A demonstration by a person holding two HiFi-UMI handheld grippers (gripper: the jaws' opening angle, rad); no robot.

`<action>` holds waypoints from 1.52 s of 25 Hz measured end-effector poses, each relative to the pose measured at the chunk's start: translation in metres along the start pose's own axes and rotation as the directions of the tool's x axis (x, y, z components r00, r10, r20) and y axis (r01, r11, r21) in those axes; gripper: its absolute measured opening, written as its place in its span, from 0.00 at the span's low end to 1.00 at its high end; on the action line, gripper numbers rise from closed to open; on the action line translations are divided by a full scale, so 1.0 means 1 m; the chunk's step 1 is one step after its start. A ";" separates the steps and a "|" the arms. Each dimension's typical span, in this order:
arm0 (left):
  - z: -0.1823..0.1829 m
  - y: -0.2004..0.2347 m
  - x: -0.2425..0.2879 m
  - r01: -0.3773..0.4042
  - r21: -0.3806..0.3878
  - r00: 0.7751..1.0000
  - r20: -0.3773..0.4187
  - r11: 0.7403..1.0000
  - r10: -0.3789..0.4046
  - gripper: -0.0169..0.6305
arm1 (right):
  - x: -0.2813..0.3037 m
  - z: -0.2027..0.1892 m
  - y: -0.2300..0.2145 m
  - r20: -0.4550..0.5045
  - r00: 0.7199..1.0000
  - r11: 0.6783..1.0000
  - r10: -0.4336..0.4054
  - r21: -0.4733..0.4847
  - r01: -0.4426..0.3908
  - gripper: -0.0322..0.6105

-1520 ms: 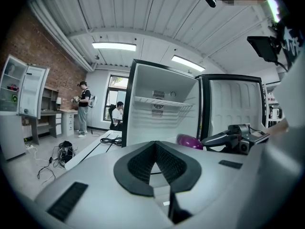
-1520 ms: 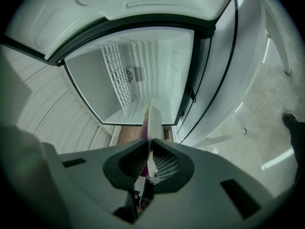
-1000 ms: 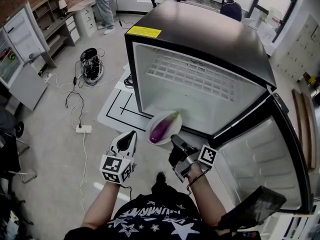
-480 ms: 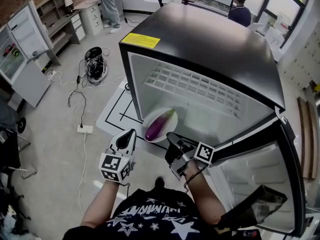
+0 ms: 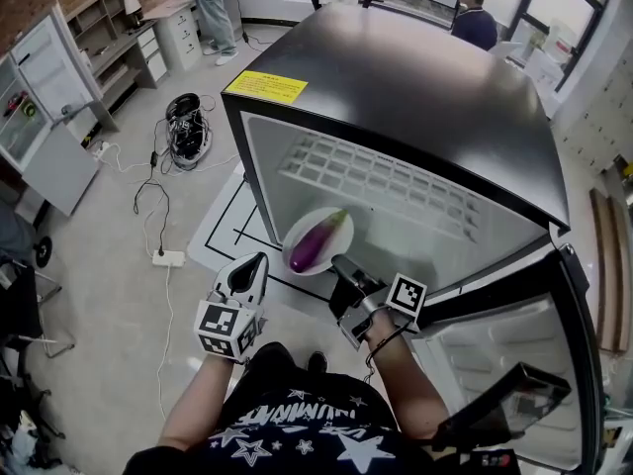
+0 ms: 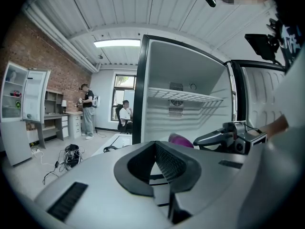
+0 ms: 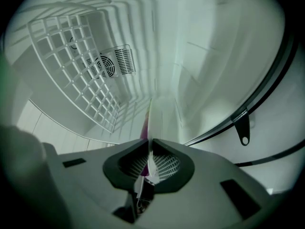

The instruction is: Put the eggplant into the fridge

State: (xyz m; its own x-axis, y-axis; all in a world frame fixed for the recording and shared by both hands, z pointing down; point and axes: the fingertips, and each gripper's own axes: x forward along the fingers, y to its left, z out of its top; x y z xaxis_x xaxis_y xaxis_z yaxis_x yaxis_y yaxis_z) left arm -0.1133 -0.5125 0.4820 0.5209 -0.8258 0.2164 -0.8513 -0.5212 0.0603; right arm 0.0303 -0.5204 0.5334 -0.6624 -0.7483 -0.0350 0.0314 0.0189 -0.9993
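Note:
A purple eggplant (image 5: 315,244) lies on a white plate (image 5: 339,228). My right gripper (image 5: 342,264) is shut on the plate's near rim and holds it at the open front of the black fridge (image 5: 415,77), below its wire shelf (image 5: 381,176). In the right gripper view the plate (image 7: 150,120) shows edge-on between the jaws, with a purple sliver of eggplant (image 7: 144,129) beside it. My left gripper (image 5: 256,264) hangs left of the plate, shut and holding nothing. The left gripper view shows its closed tips (image 6: 155,144), the eggplant (image 6: 180,140) and the right gripper (image 6: 228,136).
The fridge door (image 5: 514,315) stands open at the right. The white interior holds only the wire shelf (image 7: 81,70) and a fan grille (image 7: 114,63). Cables and a power strip (image 5: 166,256) lie on the floor at left. People stand at desks in the background.
The right gripper has carried the plate with the eggplant up and forward, from the fridge's lower front edge into its opening. The left gripper has hardly moved.

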 end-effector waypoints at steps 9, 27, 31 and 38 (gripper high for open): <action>0.003 0.015 0.024 0.099 -0.002 0.995 -0.028 0.995 -0.099 0.04 | 0.012 0.021 -0.013 0.095 0.994 0.998 -0.057 -0.010 0.058 0.08; -0.002 0.015 0.066 0.250 -0.003 0.967 -0.057 0.968 -0.250 0.04 | 0.012 0.066 -0.043 0.239 0.949 0.975 -0.207 -0.026 0.220 0.08; -0.006 0.014 0.066 0.253 0.002 0.966 -0.059 0.967 -0.253 0.04 | 0.013 0.071 -0.050 0.248 0.938 0.967 -0.243 -0.015 0.255 0.08; -0.009 0.020 0.062 0.254 -0.018 0.965 -0.062 0.967 -0.254 0.04 | 0.019 0.078 -0.060 0.294 0.910 0.953 -0.292 0.012 0.302 0.08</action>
State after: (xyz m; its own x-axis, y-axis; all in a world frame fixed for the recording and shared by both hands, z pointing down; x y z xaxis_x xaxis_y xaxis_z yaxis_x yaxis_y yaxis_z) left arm -0.0986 -0.5725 0.5056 0.7154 -0.6509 0.2541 -0.6922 -0.7097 0.1307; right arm 0.0749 -0.5874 0.5934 -0.3920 -0.8814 0.2636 -0.1617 -0.2161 -0.9629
